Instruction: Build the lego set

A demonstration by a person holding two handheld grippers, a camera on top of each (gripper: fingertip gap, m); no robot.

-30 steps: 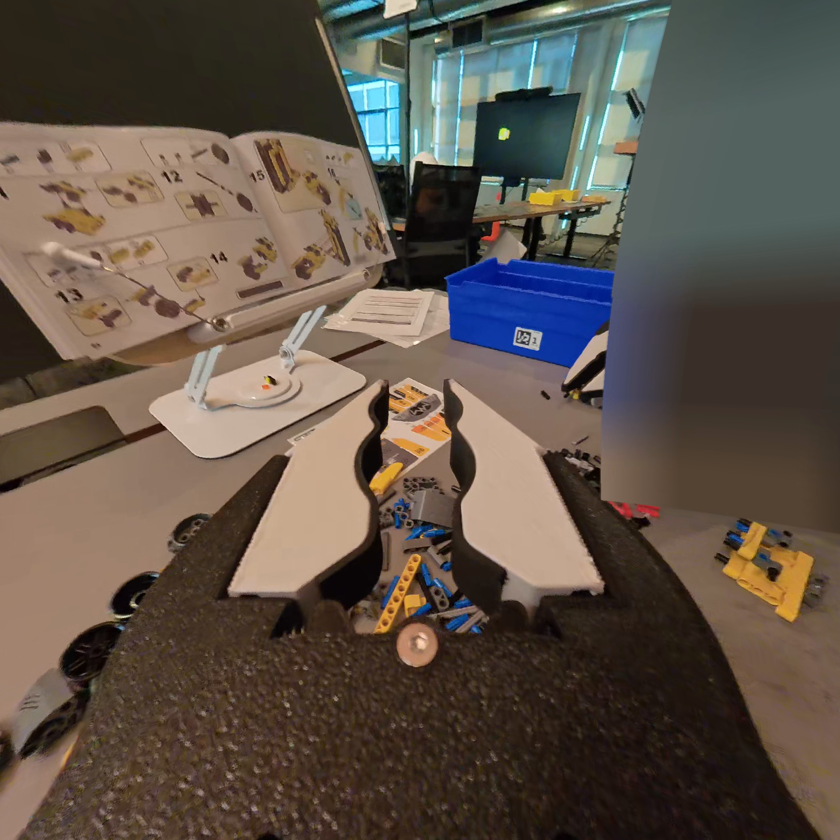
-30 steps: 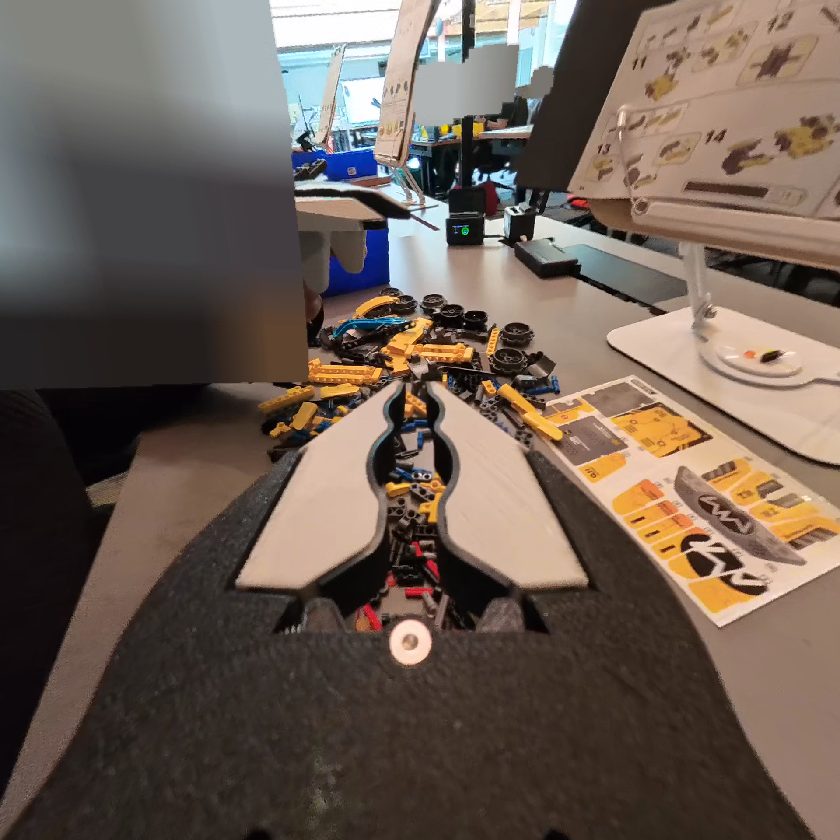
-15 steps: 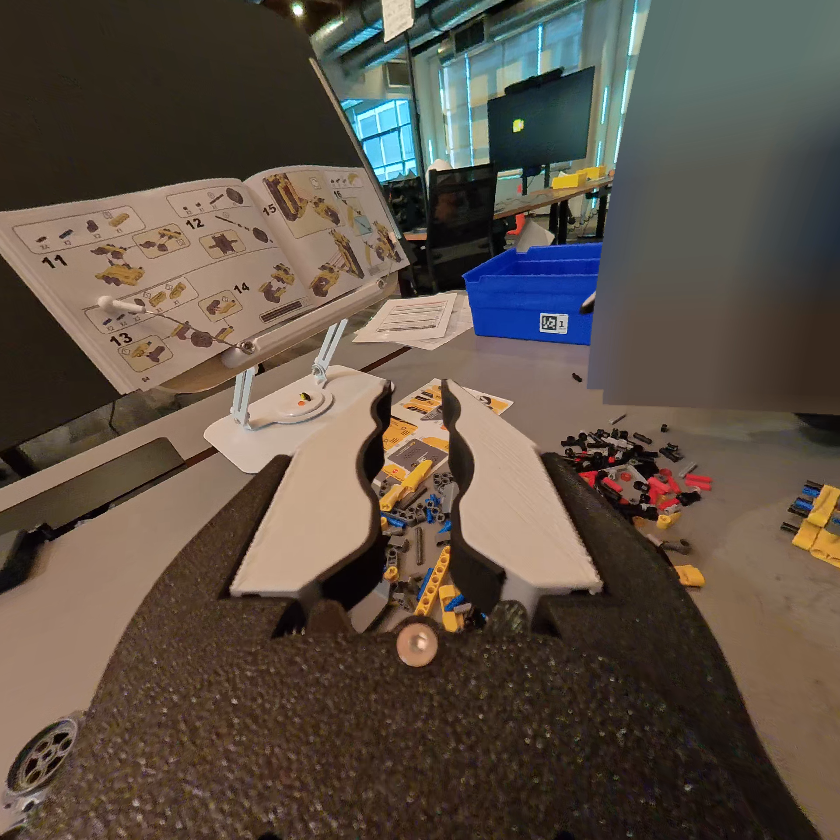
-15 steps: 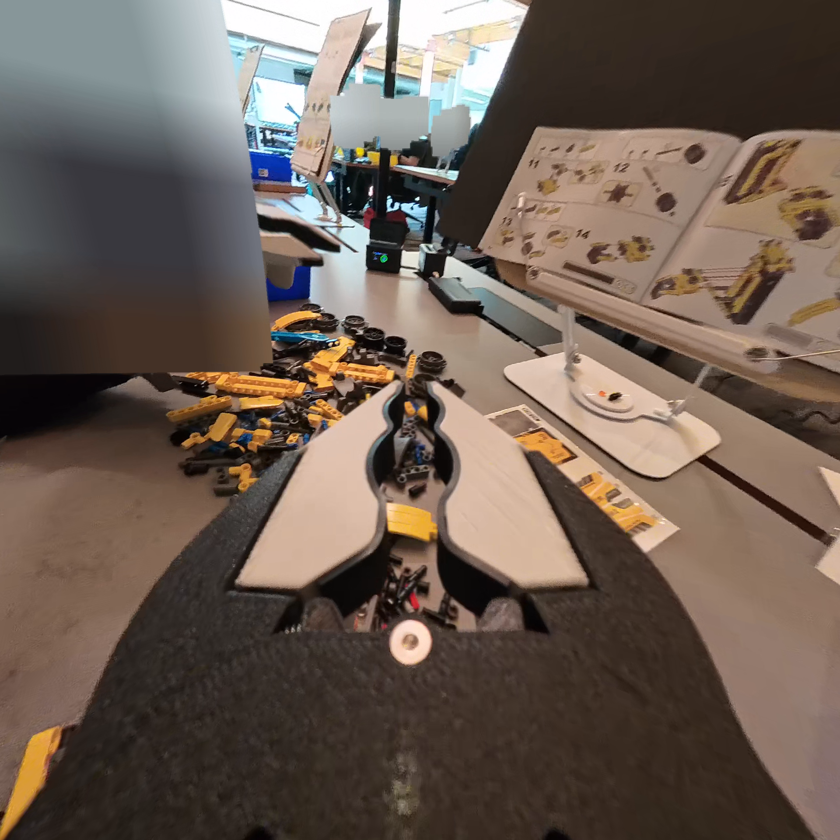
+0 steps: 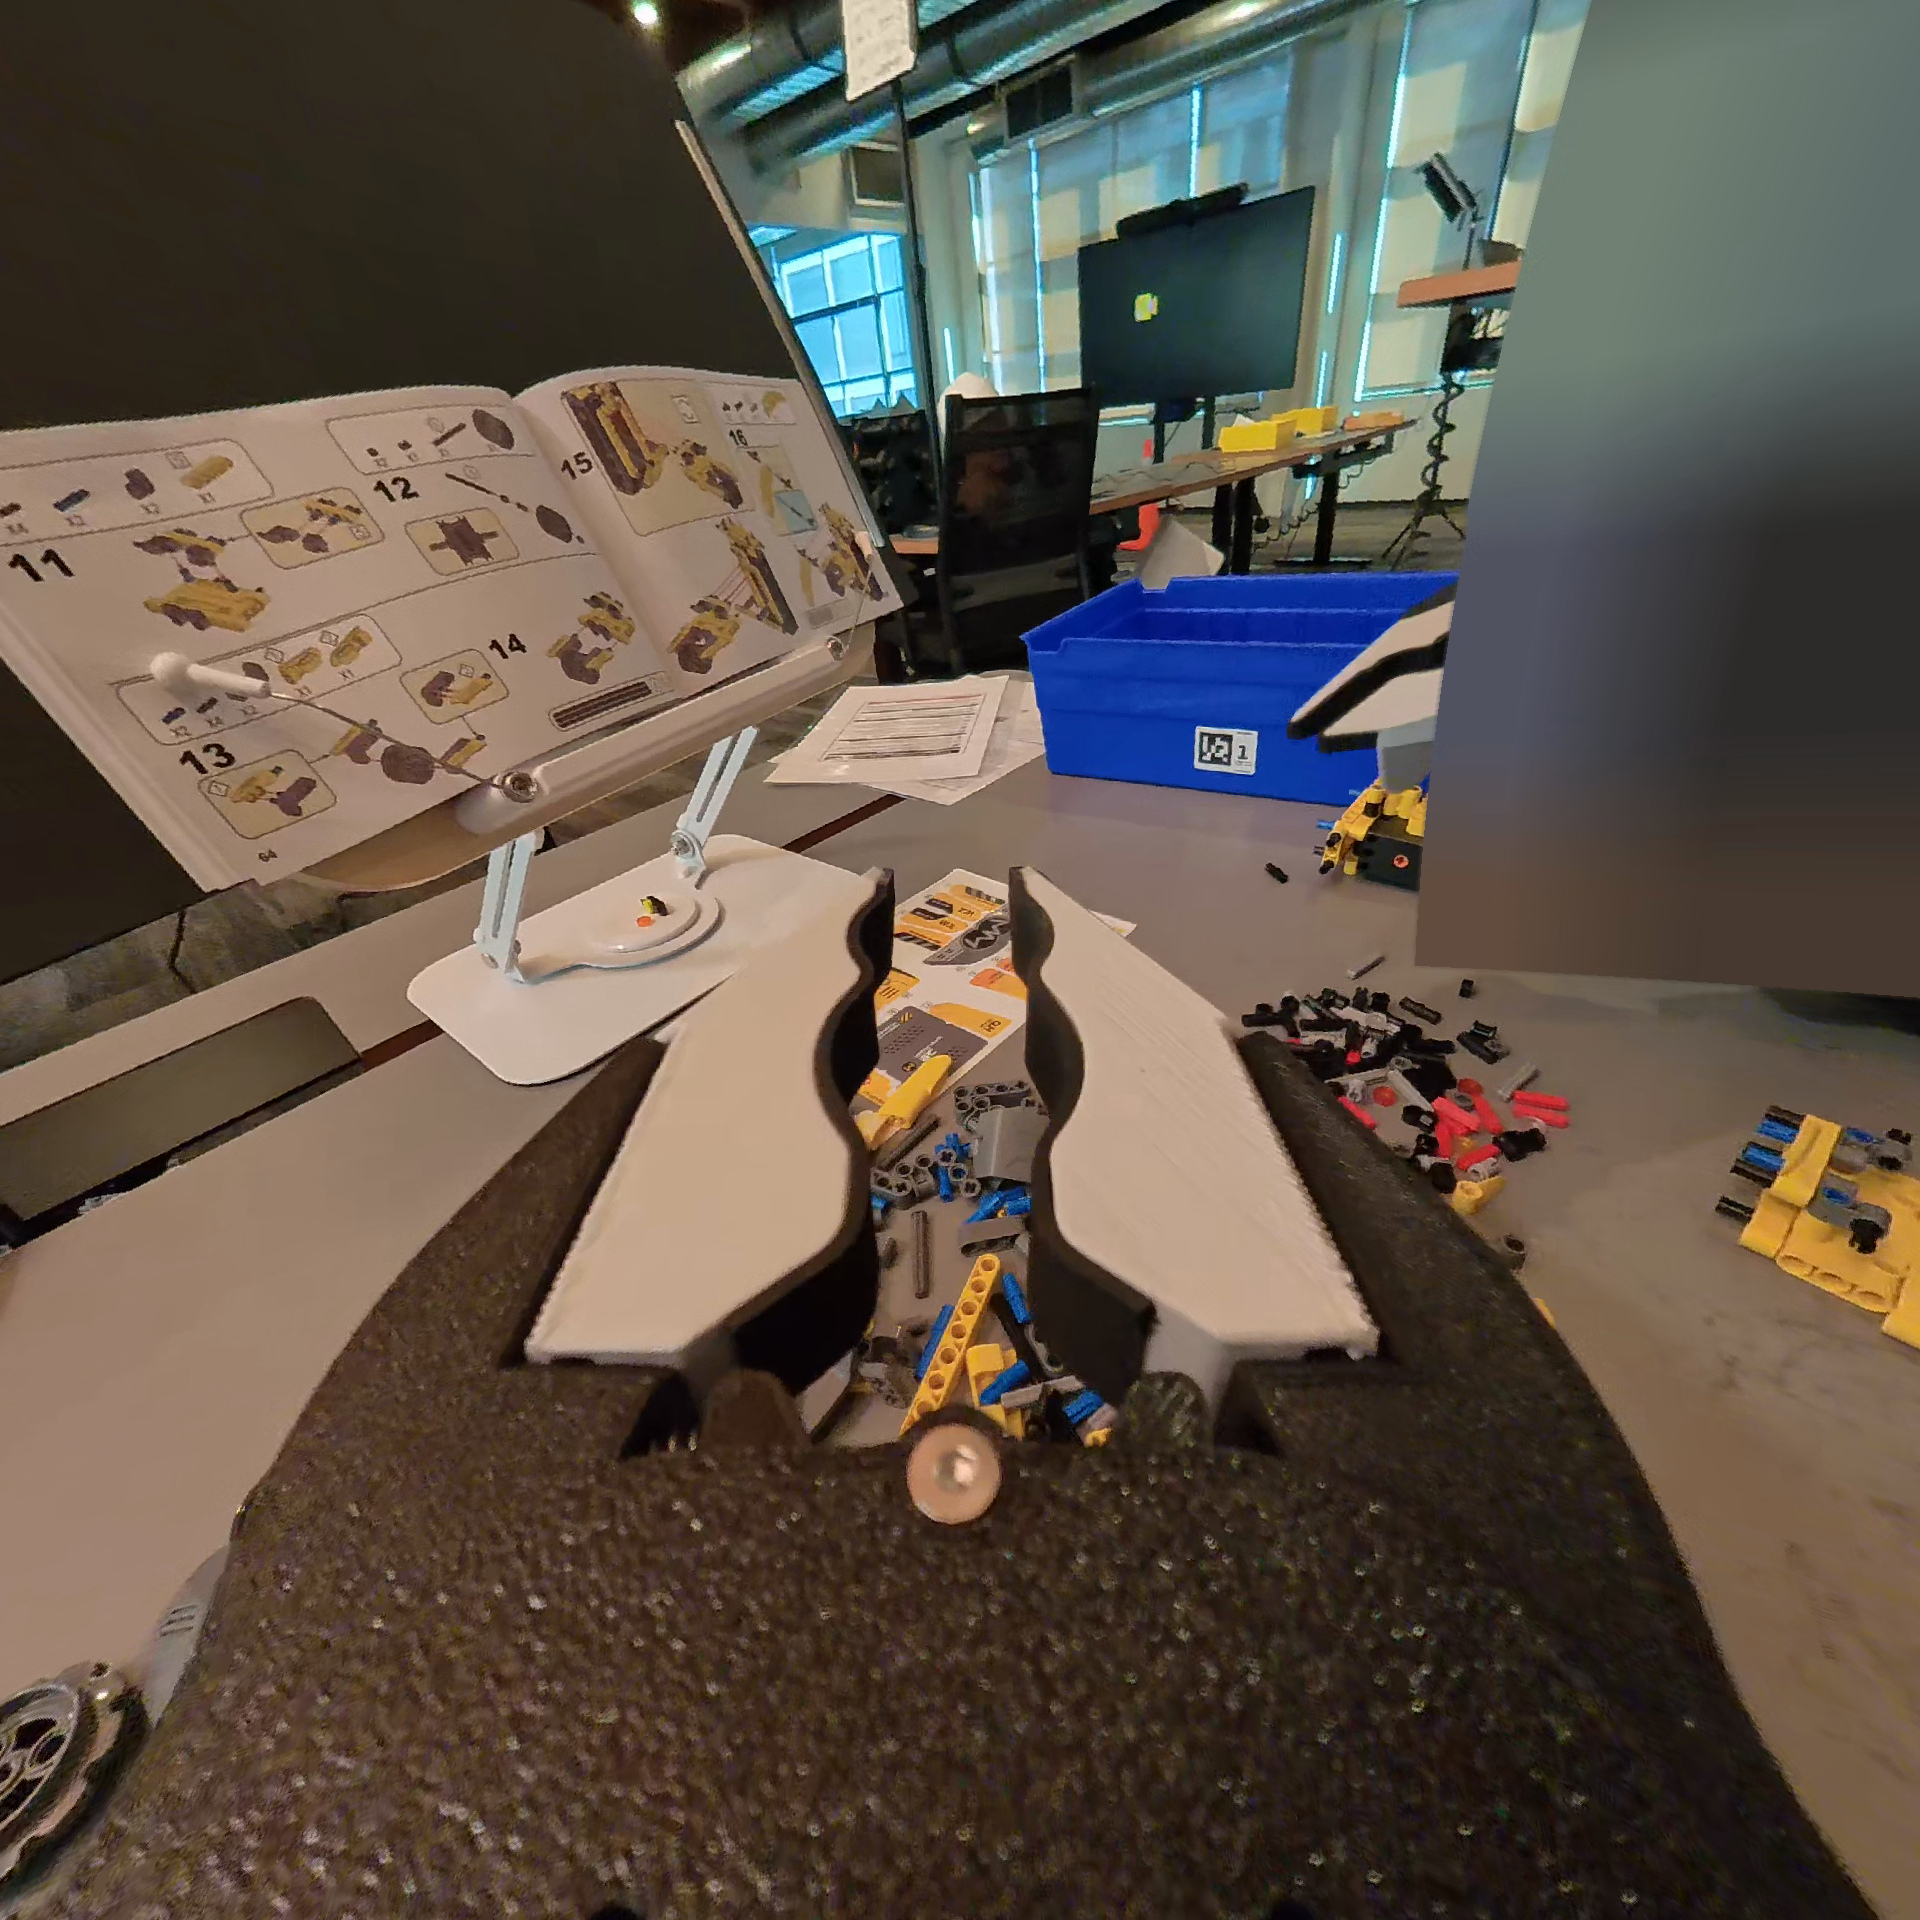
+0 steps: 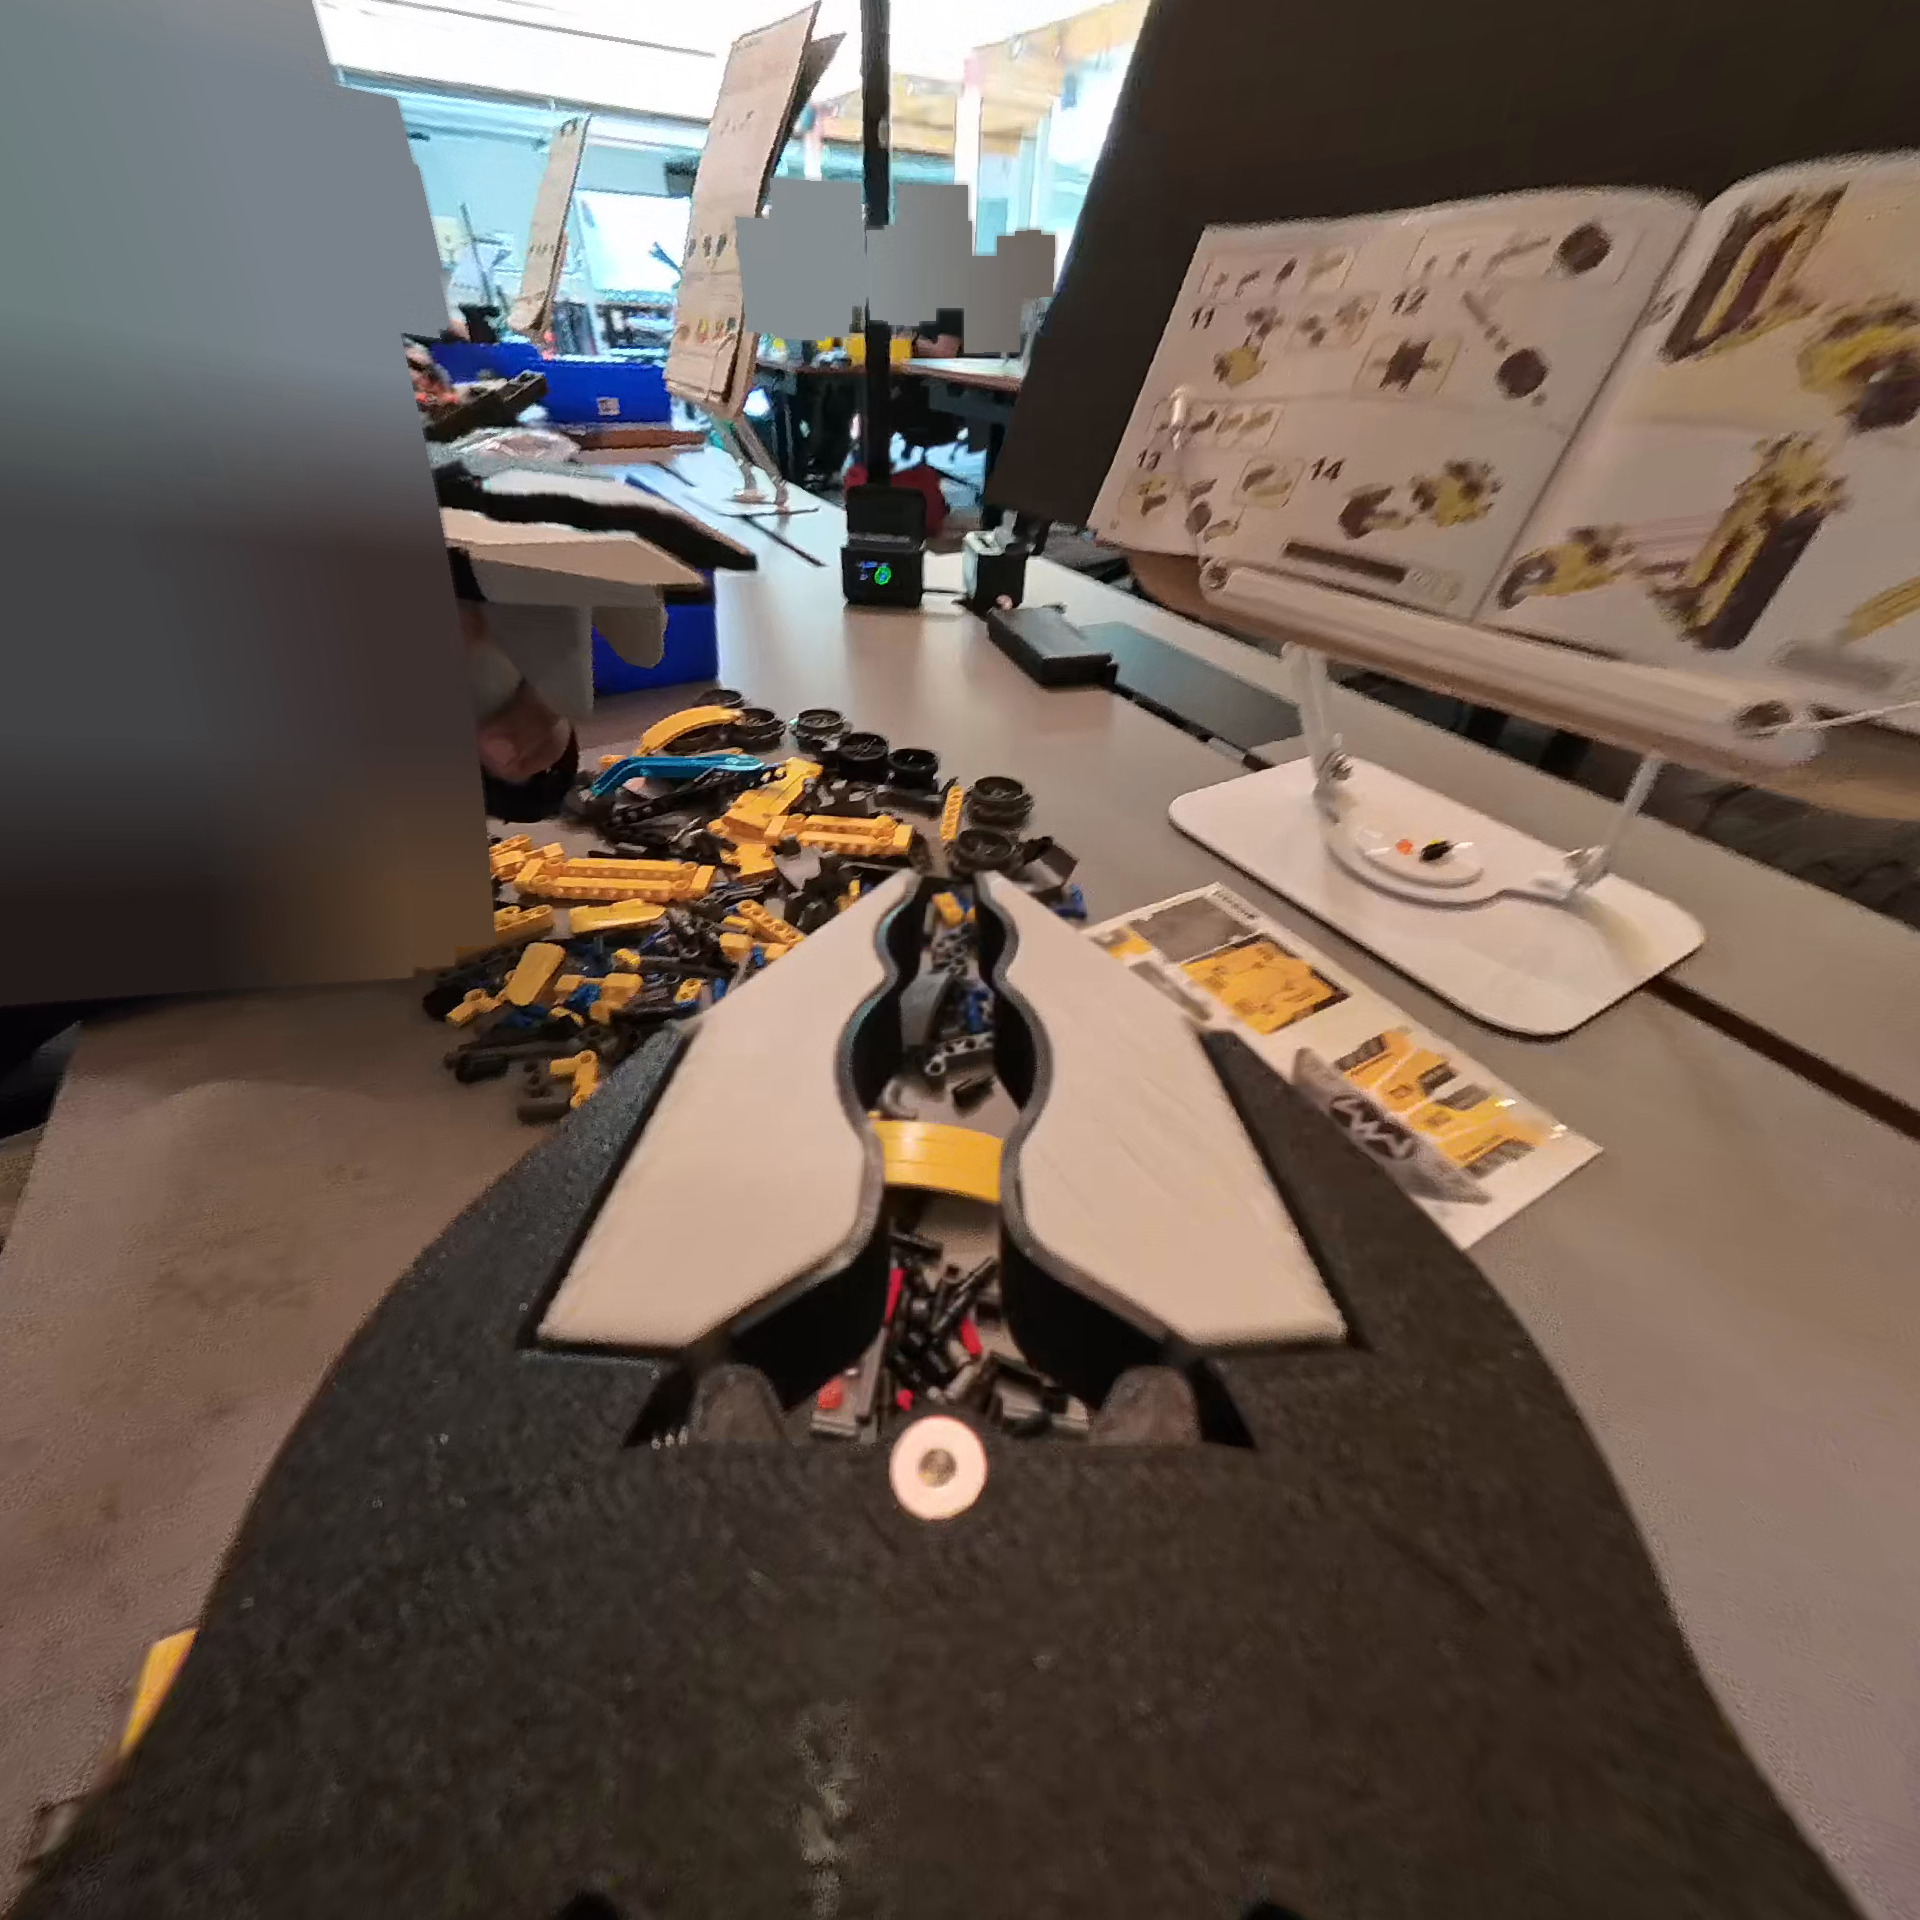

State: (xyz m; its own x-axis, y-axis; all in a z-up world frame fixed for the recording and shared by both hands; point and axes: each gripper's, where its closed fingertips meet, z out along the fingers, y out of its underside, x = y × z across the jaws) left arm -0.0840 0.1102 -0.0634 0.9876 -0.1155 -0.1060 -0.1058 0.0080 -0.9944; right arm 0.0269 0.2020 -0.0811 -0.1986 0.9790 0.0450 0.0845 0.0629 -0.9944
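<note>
My right gripper is shut on a yellow curved piece, pinched midway along its fingers and held above the table. Under it lie small black and red pins, and ahead is a pile of yellow, black and blue building pieces. My left gripper is open and empty. It hovers over loose grey, blue and yellow pieces and a sticker sheet. Each gripper shows in the other view, the right one and the left one.
An open instruction booklet rests on a white stand, also in the right view. A blue bin stands behind. Black and red pins and a yellow sub-assembly lie right. Black wheels lie behind the pile. Tip to tip, the grippers are about 15 centimeters apart. The yellow sub-assembly lies some 20 centimeters from my right tips, 25 centimeters from my left tips.
My right gripper closed on the yellow curved piece, lifted it from the pile and turned toward the booklet. My left gripper rose and shifted right over the loose pieces, still open.
</note>
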